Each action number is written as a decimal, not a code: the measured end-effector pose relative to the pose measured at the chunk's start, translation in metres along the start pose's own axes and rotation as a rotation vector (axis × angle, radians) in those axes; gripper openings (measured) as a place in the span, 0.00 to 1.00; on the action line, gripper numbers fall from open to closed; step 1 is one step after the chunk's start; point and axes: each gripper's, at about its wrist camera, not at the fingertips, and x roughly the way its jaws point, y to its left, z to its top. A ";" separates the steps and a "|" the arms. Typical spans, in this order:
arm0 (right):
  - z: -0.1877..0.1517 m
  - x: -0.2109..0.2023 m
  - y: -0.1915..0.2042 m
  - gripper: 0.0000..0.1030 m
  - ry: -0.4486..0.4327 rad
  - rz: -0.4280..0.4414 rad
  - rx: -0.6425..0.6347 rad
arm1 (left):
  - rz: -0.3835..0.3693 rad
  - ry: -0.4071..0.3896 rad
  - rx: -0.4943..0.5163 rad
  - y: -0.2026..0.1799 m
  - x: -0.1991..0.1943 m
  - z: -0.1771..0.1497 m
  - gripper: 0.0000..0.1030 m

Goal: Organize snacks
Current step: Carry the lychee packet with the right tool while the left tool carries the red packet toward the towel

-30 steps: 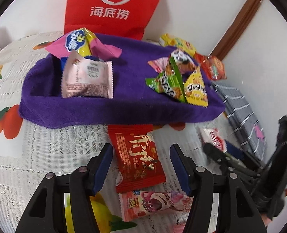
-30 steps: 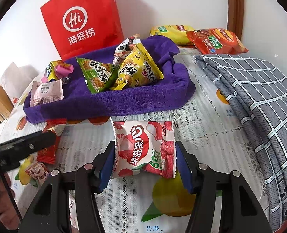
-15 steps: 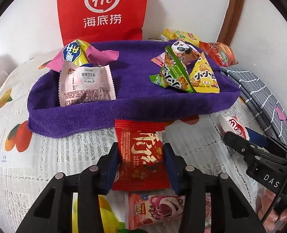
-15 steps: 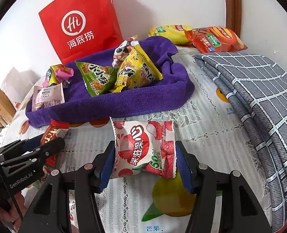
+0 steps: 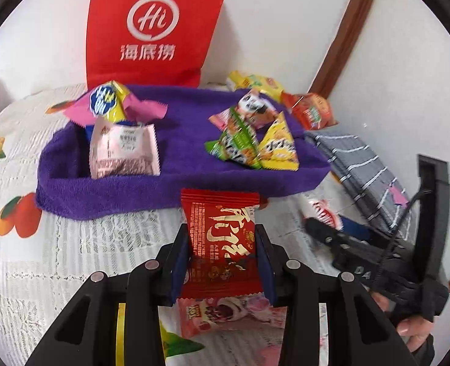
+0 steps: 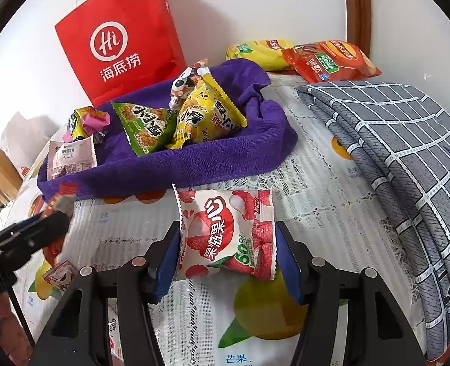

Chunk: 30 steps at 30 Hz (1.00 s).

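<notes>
My left gripper is shut on a red snack packet, held just in front of the purple towel tray. My right gripper is shut on a white-and-red lychee packet, near the tray's front wall. In the tray lie a pale pink packet, a yellow-and-pink one, a green bag, a yellow bag and a panda packet. The right gripper's fingers show at the right of the left wrist view.
A red paper bag stands against the wall behind the tray. Yellow and orange snack bags lie at the back right. A folded grey checked cloth covers the right side. A pink cartoon packet lies under my left gripper.
The left gripper's jaws closed onto the red packet and lifted it a little off the tablecloth. The right gripper kept still with the lychee packet.
</notes>
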 end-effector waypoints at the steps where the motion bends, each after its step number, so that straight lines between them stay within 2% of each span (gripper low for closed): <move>1: 0.000 0.000 0.000 0.57 0.000 -0.003 -0.001 | -0.006 -0.010 0.002 -0.001 -0.002 0.001 0.37; 9: -0.002 -0.004 0.001 0.57 -0.011 -0.035 0.001 | -0.057 -0.060 -0.029 0.005 -0.016 0.004 0.37; 16: -0.013 -0.029 0.020 0.57 -0.058 -0.078 -0.099 | -0.105 -0.078 -0.068 0.013 -0.024 0.006 0.37; 22: -0.002 -0.055 0.031 0.57 -0.109 -0.039 -0.104 | -0.121 -0.114 -0.079 0.014 -0.033 0.007 0.37; 26: 0.015 -0.071 0.038 0.57 -0.145 0.020 -0.079 | -0.118 -0.130 -0.096 0.019 -0.037 0.010 0.37; 30: 0.033 -0.079 0.052 0.57 -0.184 0.029 -0.100 | -0.112 -0.147 -0.115 0.026 -0.043 0.015 0.37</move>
